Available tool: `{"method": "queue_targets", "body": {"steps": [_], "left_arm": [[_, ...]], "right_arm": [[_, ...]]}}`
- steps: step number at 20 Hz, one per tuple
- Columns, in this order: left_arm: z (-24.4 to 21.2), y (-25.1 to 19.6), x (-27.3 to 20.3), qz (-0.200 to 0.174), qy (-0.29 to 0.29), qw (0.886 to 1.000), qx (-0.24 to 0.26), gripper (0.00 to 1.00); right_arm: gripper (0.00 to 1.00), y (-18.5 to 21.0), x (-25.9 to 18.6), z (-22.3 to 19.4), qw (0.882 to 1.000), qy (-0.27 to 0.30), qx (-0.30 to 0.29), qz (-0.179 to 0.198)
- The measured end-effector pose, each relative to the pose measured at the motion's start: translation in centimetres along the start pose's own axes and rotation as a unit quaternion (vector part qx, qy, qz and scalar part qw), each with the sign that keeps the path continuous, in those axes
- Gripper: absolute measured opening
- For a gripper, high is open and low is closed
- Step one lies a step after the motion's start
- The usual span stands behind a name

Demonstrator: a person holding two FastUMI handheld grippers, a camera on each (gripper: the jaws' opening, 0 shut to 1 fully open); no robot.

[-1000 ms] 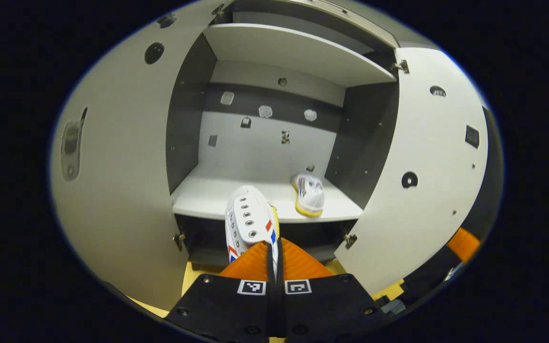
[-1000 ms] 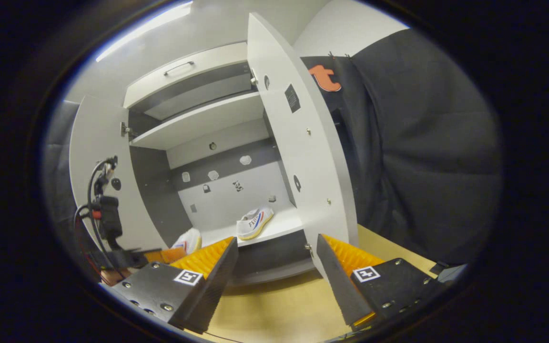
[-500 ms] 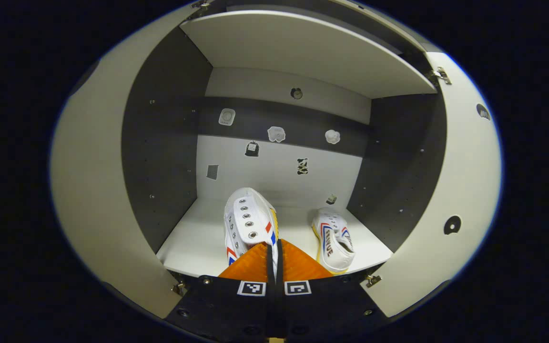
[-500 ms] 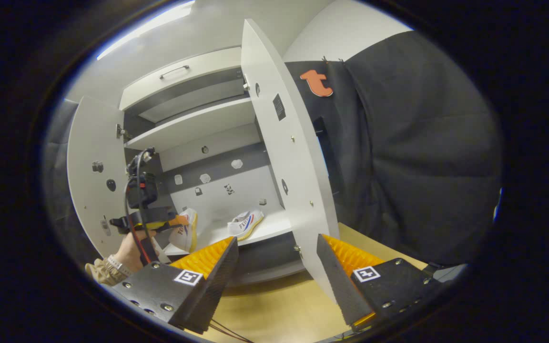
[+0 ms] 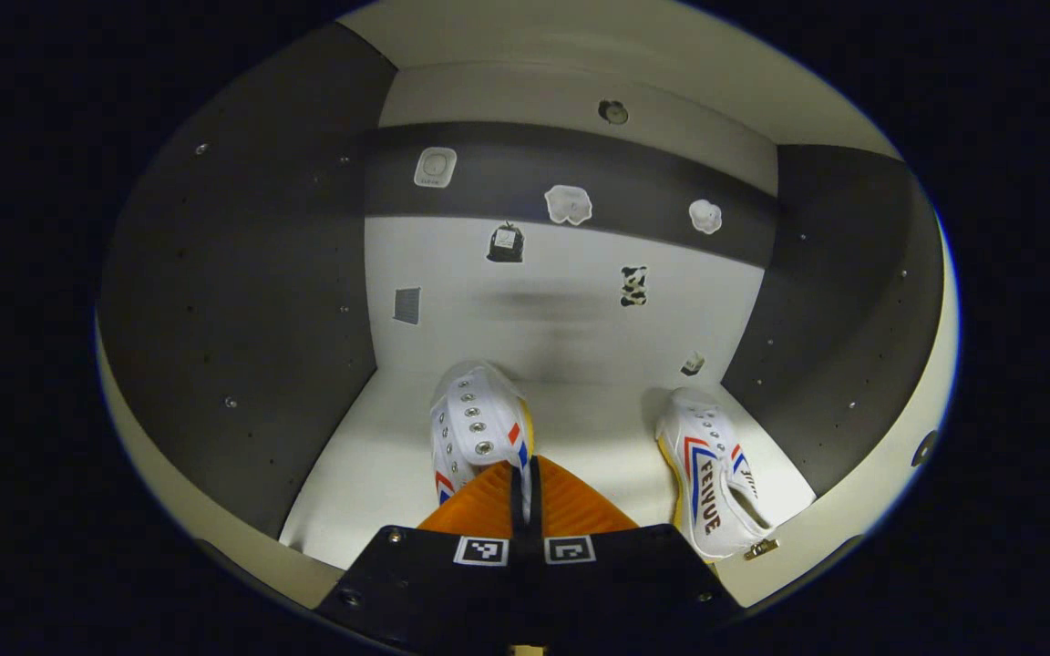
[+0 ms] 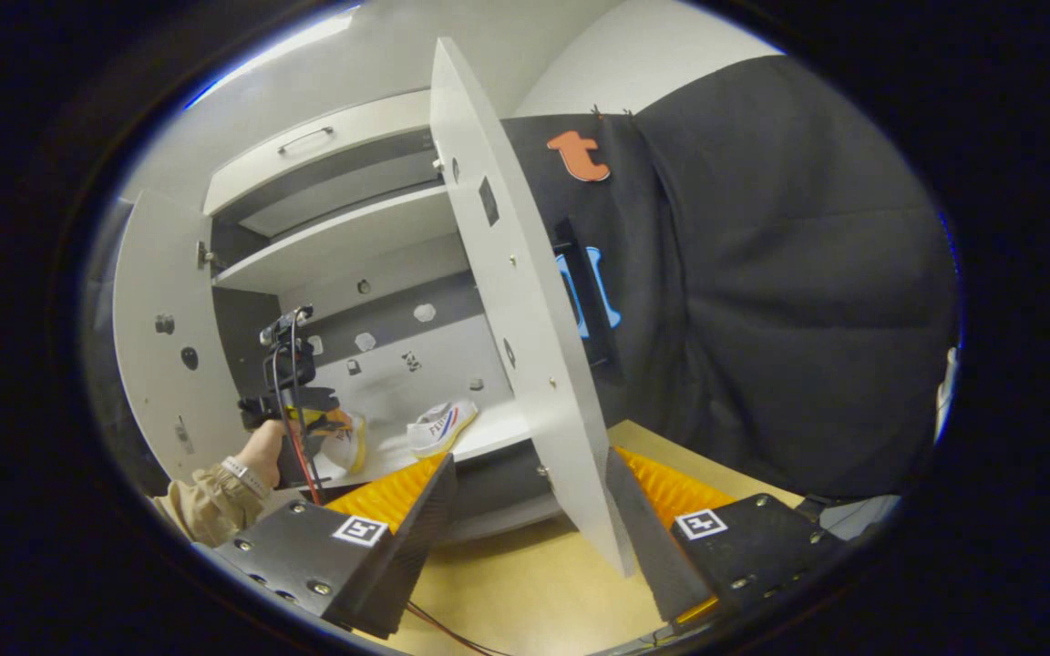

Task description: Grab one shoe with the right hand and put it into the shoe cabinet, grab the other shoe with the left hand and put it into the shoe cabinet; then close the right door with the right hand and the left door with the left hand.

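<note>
Shoes first: in the left gripper view we see our left claw (image 5: 525, 483) clenched on a white shoe (image 5: 478, 430), both fingers pressing its heel end, held inside the shoe cabinet (image 5: 242, 301) over the shelf (image 5: 370, 474). The second shoe (image 5: 712, 478) lies on that shelf to the right, near the front edge, well apart from the held one. In the right gripper view our right claw (image 6: 530, 497) is released, its fingers spread wide and gripping nothing, with the edge of the open right door (image 6: 525, 301) between them. Farther left there we see the left door (image 6: 156, 337) open too, and a hand (image 6: 261, 451) holding the left claw in the cabinet.
</note>
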State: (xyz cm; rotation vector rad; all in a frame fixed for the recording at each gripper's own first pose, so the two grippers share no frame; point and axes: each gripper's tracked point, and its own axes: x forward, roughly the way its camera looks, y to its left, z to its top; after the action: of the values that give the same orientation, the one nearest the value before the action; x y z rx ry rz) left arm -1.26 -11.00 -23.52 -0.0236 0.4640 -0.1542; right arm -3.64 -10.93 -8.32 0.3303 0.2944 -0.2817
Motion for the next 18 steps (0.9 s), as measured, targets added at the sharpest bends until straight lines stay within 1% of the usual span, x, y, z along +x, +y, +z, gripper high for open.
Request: {"method": "queue_targets", "body": {"steps": [1,2,3,4,6,8,10,11,12,13,14,17,18], "left_arm": [[0.0,0.2,0.4,0.002,0.0,1.0,0.003,0.0],[-0.3,0.1,0.4,0.002,0.005,1.0,0.007,0.0],[-0.5,0.0,0.5,-0.001,0.01,1.0,0.006,0.0],[-0.7,-0.1,0.5,-0.007,0.016,1.0,0.003,0.0],[-1.7,-1.1,0.7,-0.02,0.031,0.999,-0.006,0.01],[-2.6,-1.5,0.9,-0.026,0.044,0.999,-0.008,0.02],[-2.5,-1.8,1.0,-0.031,0.04,0.999,-0.009,0.04],[-2.6,-2.0,1.0,-0.033,0.042,0.999,-0.009,0.08],[-2.9,-2.1,1.0,-0.036,0.046,0.998,-0.01,0.11],[-3.2,-2.3,1.0,-0.039,0.049,0.998,-0.017,0.11],[-3.1,-2.4,0.9,-0.043,0.046,0.998,-0.023,0.14],[-2.4,-2.3,0.5,-0.043,0.027,0.999,-0.007,0.53],[-1.6,-1.9,0.4,-0.038,0.015,0.999,0.005,0.45]], "right_arm": [[0.94,-0.1,0.1,0.0,1.0,0.001,0.003,-0.001],[0.99,-0.3,0.2,-0.1,1.0,0.002,0.004,-0.003],[0.94,-0.3,0.2,-0.1,1.0,0.002,0.004,-0.004],[0.99,-0.3,0.3,-0.2,1.0,0.001,0.003,-0.003],[0.99,-0.2,0.4,-0.2,1.0,0.002,-0.001,-0.001],[0.99,-0.2,0.4,-0.5,1.0,0.006,-0.004,0.002],[0.99,-0.3,0.6,-0.7,1.0,0.01,-0.005,0.003],[0.99,-0.3,0.7,-0.8,1.0,0.011,-0.005,0.004],[0.94,-0.4,0.7,-0.8,1.0,0.013,-0.005,0.004],[0.94,-0.5,0.8,-0.8,1.0,0.014,-0.005,0.005],[0.99,-0.6,0.8,-1.0,1.0,0.014,-0.005,0.005],[0.99,-0.5,1.0,-1.1,1.0,0.016,-0.007,0.005],[0.99,-0.6,1.0,-1.2,1.0,0.015,-0.007,0.005]]}}
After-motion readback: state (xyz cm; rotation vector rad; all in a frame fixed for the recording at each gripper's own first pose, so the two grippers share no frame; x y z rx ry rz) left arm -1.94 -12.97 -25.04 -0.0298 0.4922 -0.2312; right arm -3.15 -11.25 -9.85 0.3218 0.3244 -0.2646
